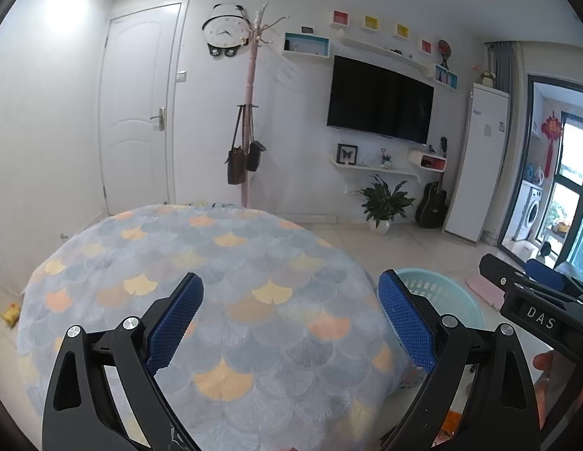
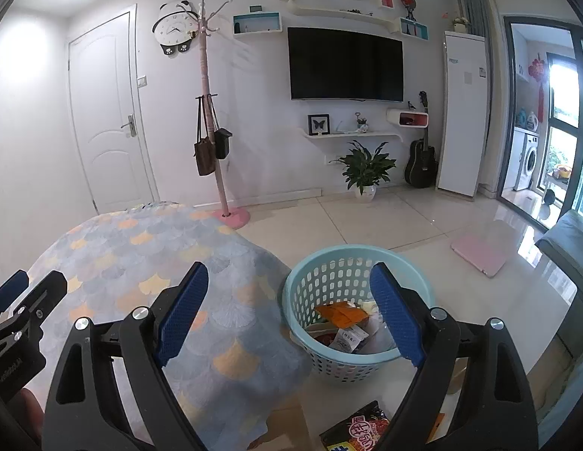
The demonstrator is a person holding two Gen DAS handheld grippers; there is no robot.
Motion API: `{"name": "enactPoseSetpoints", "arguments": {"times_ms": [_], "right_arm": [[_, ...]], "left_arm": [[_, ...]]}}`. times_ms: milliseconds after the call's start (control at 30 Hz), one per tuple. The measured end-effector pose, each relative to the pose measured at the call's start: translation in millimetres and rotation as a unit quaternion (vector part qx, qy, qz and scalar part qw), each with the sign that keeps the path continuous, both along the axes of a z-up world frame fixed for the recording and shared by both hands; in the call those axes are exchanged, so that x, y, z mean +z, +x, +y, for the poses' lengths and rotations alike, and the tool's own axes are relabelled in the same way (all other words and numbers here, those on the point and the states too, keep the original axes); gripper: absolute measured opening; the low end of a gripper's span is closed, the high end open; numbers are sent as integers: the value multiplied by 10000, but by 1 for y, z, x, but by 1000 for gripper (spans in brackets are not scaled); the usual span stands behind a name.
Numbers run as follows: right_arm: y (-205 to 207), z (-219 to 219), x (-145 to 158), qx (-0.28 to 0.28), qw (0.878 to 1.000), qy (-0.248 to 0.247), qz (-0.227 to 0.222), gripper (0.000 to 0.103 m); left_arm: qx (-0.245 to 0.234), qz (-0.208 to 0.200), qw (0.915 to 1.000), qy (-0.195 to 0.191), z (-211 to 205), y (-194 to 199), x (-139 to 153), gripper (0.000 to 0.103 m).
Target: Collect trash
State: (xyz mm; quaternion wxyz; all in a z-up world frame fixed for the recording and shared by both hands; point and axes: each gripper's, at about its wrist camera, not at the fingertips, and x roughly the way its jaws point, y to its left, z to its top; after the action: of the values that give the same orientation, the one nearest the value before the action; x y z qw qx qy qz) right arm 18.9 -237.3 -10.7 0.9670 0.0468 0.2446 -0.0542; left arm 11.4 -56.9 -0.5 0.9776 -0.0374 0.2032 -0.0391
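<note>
White walls, wall-mounted TV [image 2: 346,65], white door [image 2: 107,112], pale tiled floor [image 2: 385,221]

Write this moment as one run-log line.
left gripper: open, empty, over blanket | right gripper: open, empty | basket: holds wrappers | black-red packet: on floor, uncollected

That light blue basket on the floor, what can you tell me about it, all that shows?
The basket is round, pale turquoise and looks like plastic, with a smooth rolled rim and walls pierced by rows of oval holes. It stands upright on the tiled floor, close beside the blanket-covered table; whether they touch is unclear. Inside lie several wrappers, among them an orange packet and a white labelled one. A dark red snack packet lies on the floor in front of it.
</note>
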Motion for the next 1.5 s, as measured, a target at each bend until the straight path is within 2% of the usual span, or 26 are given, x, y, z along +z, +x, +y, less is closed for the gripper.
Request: {"name": "enactPoseSetpoints", "arguments": {"times_ms": [467, 1500], "right_arm": [[-5, -5, 4, 35, 9998, 111, -138, 84], [-6, 1, 12, 85, 9998, -14, -192, 84]], "left_arm": [[-59, -23, 10000, 49, -3, -3, 1, 92], [-139, 13, 9999, 61, 2, 0, 0, 92]]}}
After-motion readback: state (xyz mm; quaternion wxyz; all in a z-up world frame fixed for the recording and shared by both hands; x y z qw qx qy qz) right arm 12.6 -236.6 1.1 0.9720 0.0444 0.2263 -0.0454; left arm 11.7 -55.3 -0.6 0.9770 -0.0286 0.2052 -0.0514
